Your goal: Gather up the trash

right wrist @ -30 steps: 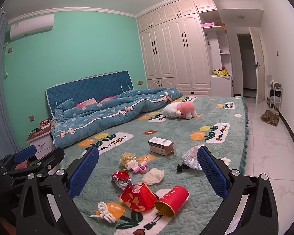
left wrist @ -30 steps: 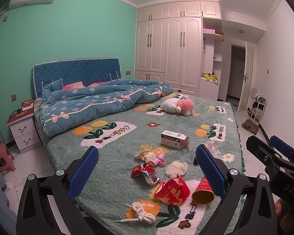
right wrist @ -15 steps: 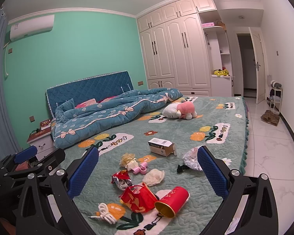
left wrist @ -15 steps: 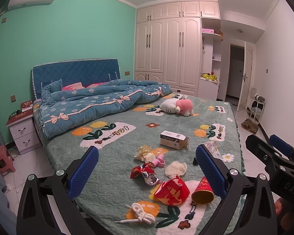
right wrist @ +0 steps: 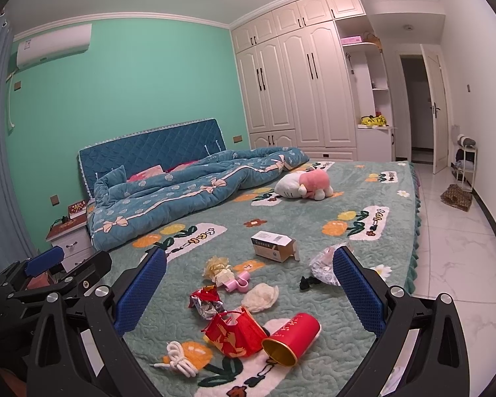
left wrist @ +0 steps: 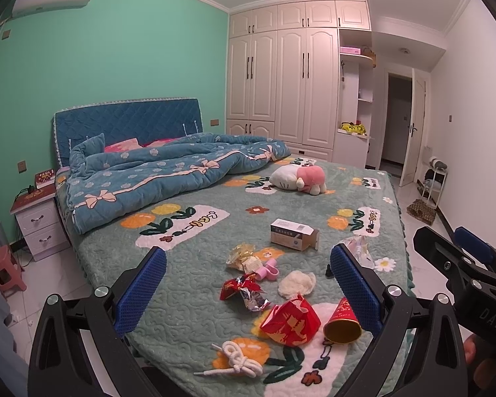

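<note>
Trash lies scattered on the near part of the green bedspread [left wrist: 195, 264]. A red paper cup [right wrist: 292, 337] lies on its side beside a crumpled red paper bag [right wrist: 234, 330]. Around them are a red foil wrapper [right wrist: 205, 301], a white cord [right wrist: 178, 359], a white tissue wad [right wrist: 263, 296], a pink clip [right wrist: 239, 281], a yellow wrapper [right wrist: 216, 266], a small white carton [right wrist: 272, 246] and a clear plastic wrapper [right wrist: 324, 264]. My left gripper [left wrist: 248, 291] and my right gripper [right wrist: 248, 289] hover open above the litter, holding nothing. The cup [left wrist: 342, 322] and bag [left wrist: 289, 322] show in the left wrist view too.
A rumpled blue quilt [left wrist: 168, 175] and a pink-and-white plush toy [left wrist: 297, 178] lie farther back on the bed. A nightstand [left wrist: 38, 221] and a red stool [left wrist: 5, 271] stand at the left. White wardrobes [left wrist: 281, 82] fill the back wall; tiled floor [right wrist: 453, 248] lies right.
Both views have drifted only slightly; the grippers stay open and the trash has not moved.
</note>
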A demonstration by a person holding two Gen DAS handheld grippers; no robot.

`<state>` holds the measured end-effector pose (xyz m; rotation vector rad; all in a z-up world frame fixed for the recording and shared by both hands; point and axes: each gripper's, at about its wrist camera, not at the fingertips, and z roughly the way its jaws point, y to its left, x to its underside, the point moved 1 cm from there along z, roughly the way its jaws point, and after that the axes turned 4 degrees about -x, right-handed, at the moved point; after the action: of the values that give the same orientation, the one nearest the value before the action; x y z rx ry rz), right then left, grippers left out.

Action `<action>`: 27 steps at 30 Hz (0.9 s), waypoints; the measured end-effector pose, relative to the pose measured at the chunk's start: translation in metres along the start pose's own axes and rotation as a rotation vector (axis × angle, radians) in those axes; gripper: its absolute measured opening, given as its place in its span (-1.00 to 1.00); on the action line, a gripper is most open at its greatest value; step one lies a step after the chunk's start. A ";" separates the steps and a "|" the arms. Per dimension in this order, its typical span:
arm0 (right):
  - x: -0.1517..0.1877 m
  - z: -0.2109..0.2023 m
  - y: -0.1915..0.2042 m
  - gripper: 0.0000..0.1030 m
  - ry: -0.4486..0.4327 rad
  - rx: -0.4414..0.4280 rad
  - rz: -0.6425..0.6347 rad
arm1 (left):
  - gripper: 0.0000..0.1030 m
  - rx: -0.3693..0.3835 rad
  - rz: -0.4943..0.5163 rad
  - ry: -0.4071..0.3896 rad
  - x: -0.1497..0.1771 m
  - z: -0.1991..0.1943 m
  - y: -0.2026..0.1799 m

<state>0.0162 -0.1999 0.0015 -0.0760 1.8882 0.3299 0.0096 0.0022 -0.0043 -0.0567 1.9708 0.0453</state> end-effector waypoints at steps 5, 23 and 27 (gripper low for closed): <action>0.000 0.000 0.000 0.91 -0.001 0.001 0.001 | 0.90 0.000 0.001 0.000 0.000 0.000 0.000; -0.002 -0.002 0.001 0.91 -0.014 -0.001 0.001 | 0.90 -0.004 0.012 -0.012 0.000 -0.001 0.002; -0.005 -0.005 0.002 0.91 -0.025 -0.001 -0.001 | 0.90 -0.006 0.013 -0.020 -0.003 -0.001 0.003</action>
<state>0.0126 -0.2004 0.0083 -0.0726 1.8629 0.3297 0.0100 0.0054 -0.0011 -0.0471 1.9515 0.0607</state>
